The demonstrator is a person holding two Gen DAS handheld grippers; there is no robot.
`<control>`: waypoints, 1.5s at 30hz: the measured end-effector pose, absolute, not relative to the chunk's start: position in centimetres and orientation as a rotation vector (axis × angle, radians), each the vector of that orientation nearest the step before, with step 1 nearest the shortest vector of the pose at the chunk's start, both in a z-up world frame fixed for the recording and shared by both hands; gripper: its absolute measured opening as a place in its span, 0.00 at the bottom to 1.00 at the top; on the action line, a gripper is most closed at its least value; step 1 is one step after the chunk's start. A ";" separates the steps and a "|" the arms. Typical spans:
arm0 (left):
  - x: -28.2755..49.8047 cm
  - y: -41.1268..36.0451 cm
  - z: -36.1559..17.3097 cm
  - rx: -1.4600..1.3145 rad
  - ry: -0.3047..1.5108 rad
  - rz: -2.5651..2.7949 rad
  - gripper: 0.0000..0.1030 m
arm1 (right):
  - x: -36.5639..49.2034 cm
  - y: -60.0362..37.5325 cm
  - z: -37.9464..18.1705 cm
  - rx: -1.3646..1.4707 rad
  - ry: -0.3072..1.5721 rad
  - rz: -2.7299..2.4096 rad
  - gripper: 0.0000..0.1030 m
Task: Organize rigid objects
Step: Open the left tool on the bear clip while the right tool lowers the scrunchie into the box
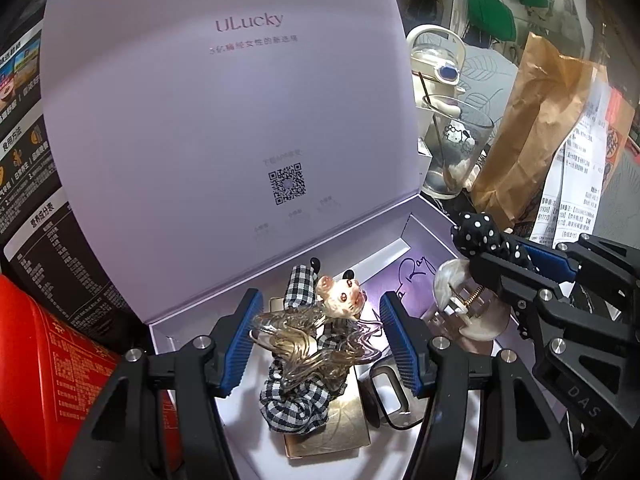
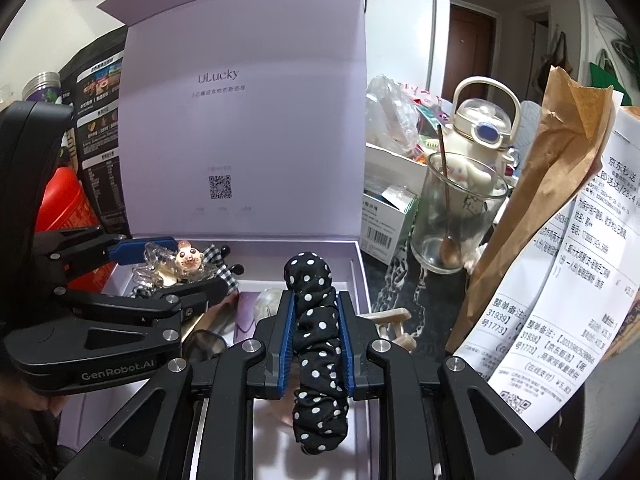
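The right gripper (image 2: 316,344) is pressed together on a black scrunchie with white dots (image 2: 314,320); the scrunchie stands up between the blue pads (image 2: 289,344) and hangs down below them, above the front part of the open lilac box (image 2: 356,256). The left gripper (image 1: 320,340) is spread, with its pads on both sides of a clear wavy hair claw (image 1: 304,344); in these views I cannot tell if the pads touch the claw. Inside the box, under this claw, lies a black-and-white checked scrunchie (image 1: 296,400) with a small animal-face charm (image 1: 344,294); a pearly hair claw (image 1: 460,304) lies in the right part of the box. The box lid (image 1: 220,120) stands upright behind. Right of the box stand a glass with a spoon (image 2: 452,216), a brown paper bag (image 2: 540,208) and a printed receipt (image 2: 568,288).
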State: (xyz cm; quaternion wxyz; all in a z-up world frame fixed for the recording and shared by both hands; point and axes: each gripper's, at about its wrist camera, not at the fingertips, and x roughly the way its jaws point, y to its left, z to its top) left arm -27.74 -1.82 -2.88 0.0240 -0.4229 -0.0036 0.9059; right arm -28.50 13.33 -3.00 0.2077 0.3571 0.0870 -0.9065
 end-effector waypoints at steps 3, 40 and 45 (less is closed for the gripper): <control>-28.0 -1.2 -3.0 -1.321 0.013 2.793 0.58 | -28.4 13.2 -3.0 0.993 0.248 -2.530 0.21; -28.4 -1.4 -2.6 -1.403 0.022 2.833 0.80 | -27.9 14.2 -2.4 1.058 0.278 -2.582 0.44; -28.1 -1.5 -2.1 -1.395 0.025 2.849 0.80 | -27.6 14.5 -1.6 1.043 0.276 -2.603 0.49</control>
